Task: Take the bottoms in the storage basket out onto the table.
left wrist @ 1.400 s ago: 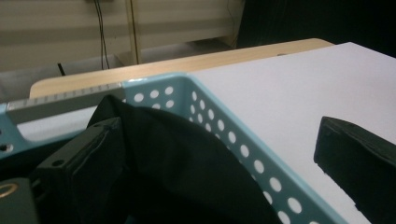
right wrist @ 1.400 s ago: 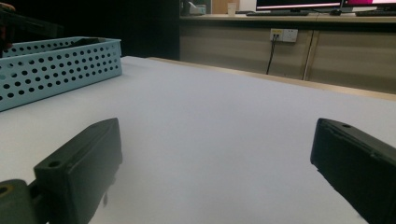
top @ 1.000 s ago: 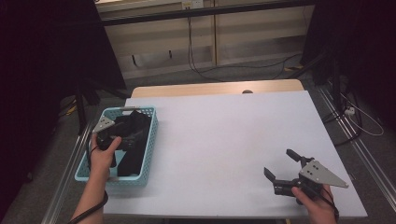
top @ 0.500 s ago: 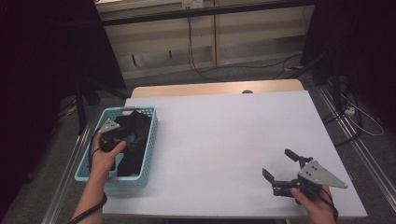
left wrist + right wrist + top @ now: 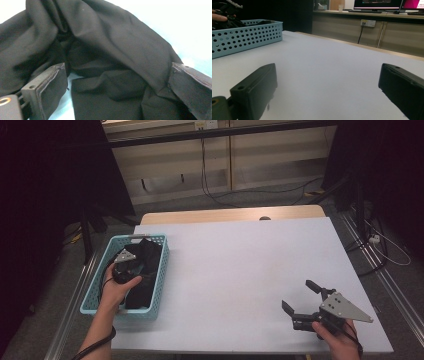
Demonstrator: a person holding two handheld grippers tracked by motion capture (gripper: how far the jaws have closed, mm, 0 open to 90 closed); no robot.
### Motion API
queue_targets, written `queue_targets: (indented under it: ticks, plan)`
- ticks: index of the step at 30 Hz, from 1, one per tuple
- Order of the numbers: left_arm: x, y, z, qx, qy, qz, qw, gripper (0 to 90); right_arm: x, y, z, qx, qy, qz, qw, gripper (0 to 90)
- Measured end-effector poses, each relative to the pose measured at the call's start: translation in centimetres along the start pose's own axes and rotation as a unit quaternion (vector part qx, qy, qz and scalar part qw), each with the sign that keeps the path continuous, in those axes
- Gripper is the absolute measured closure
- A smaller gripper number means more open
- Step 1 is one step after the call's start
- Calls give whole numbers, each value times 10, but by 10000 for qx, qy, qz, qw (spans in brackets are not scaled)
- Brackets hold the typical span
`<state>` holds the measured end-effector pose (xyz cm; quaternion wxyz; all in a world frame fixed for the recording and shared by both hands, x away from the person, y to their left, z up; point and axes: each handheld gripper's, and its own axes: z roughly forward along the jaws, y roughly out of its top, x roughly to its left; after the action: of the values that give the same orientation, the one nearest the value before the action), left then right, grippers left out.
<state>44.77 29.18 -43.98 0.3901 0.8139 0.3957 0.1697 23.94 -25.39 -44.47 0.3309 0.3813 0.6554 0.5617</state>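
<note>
1. Since a second ago the left gripper (image 5: 131, 262) has crept a little farther along inside the basket (image 5: 93, 289), toward its far end, while the right gripper (image 5: 300, 300) has hardly shifted from its place near the front right corner of the table (image 5: 240, 270).
2. The left gripper sits down in the basket, held by the person's left hand (image 5: 116, 287), with its grey plate facing up.
3. In the left gripper view its jaws stand spread wide, one on each side of a rumpled fold of the black cloth (image 5: 117, 57); the cloth lies between them and touches the right-hand jaw, but nothing is pinched.
4. The black cloth (image 5: 145, 270) lies bunched in the light blue basket, filling most of its middle and far half, with a fold rising to the rim at the far end.
5. The basket stands at the left edge of the table, its long side running away from the person.
6. The right gripper rests low over the bare white tabletop, gripped by the right hand (image 5: 340, 340), well apart from the basket.
7. Its jaws are spread wide with only the tabletop between them; in the right gripper view the basket (image 5: 244, 37) shows far off at the left.
</note>
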Motion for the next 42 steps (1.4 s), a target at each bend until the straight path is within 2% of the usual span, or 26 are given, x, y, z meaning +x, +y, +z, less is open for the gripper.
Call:
queue_targets:
  ticks: [8,11,13,17,19,25,31,42]
  plan:
    - [0,-2,3,264,-25,-35,9996,34,-2,-1,0,12,8,14,10000,9]
    - [-1,-2,7,511,54,82,9986,34,-2,-1,0,19,17,2,10000,9]
    - [-1,-2,8,510,75,100,9986,34,-2,-1,1,30,38,-19,10000,9]
    - [0,-5,9,605,26,-115,9981,37,-2,-1,1,40,20,-1,10000,9]
    - [0,-6,9,593,18,-148,9981,49,-1,-1,0,17,22,3,10000,9]
    - [0,-7,12,724,-16,-175,9972,55,0,0,-1,22,39,5,10000,9]
    - [-1,-6,15,831,51,-129,9964,56,-3,-3,0,80,13,74,9999,9]
    - [-1,-7,14,804,22,-69,9967,114,-1,-2,-1,60,83,30,9999,10]
